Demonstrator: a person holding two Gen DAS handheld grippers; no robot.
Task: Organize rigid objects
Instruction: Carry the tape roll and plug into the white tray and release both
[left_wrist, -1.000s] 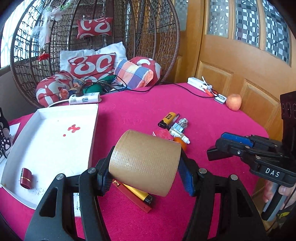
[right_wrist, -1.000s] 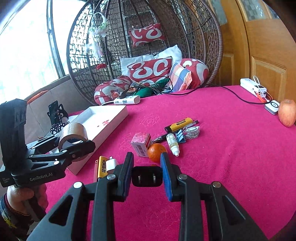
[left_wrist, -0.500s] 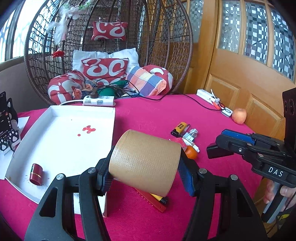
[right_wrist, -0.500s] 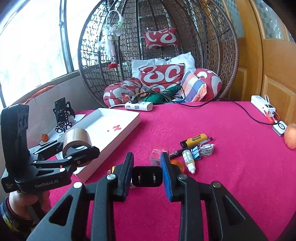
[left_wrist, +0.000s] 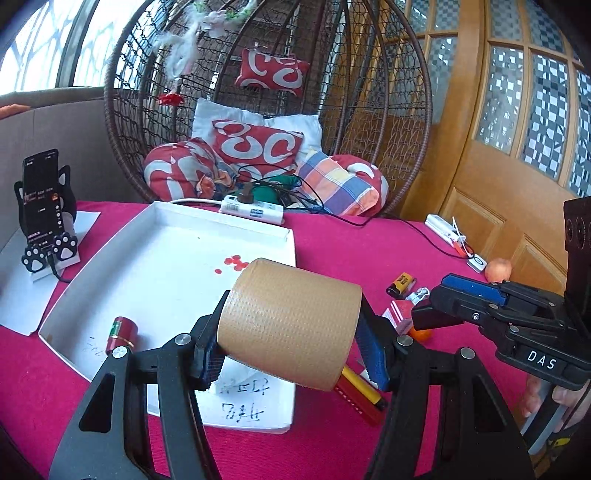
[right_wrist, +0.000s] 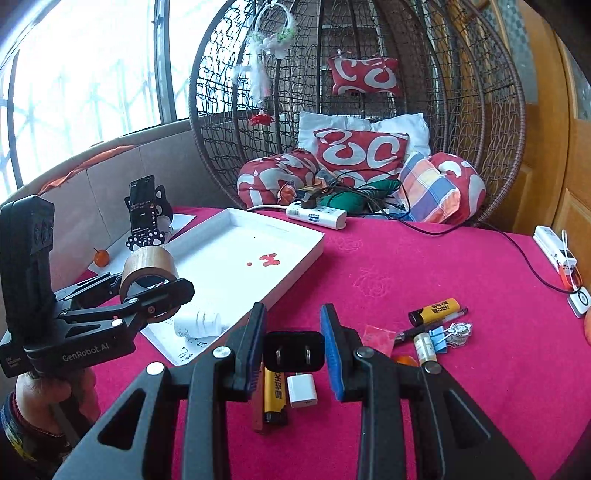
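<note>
My left gripper (left_wrist: 291, 350) is shut on a brown tape roll (left_wrist: 288, 325) and holds it above the near right corner of the white tray (left_wrist: 229, 221). In the right wrist view the tape roll (right_wrist: 147, 266) and left gripper (right_wrist: 155, 295) hang over the tray's (right_wrist: 295, 236) near edge. My right gripper (right_wrist: 293, 350) is shut on a black plug adapter (right_wrist: 294, 351), held above the pink tablecloth; it shows at the right of the left wrist view (left_wrist: 436, 314). A small red cylinder (left_wrist: 120, 334) lies in the tray.
On the cloth lie a yellow lighter (right_wrist: 275, 397), a white charger cube (right_wrist: 302, 389), a yellow-black lighter (right_wrist: 436, 311), a pen, a binder clip (right_wrist: 441, 336), a small orange (left_wrist: 421, 334) and a red box. A power strip (right_wrist: 317, 216), a phone stand (right_wrist: 144, 218) and a wicker chair stand behind.
Both grippers have risen and swung left toward the tray, each with its object still held. The tape roll now hangs over the tray's corner.
</note>
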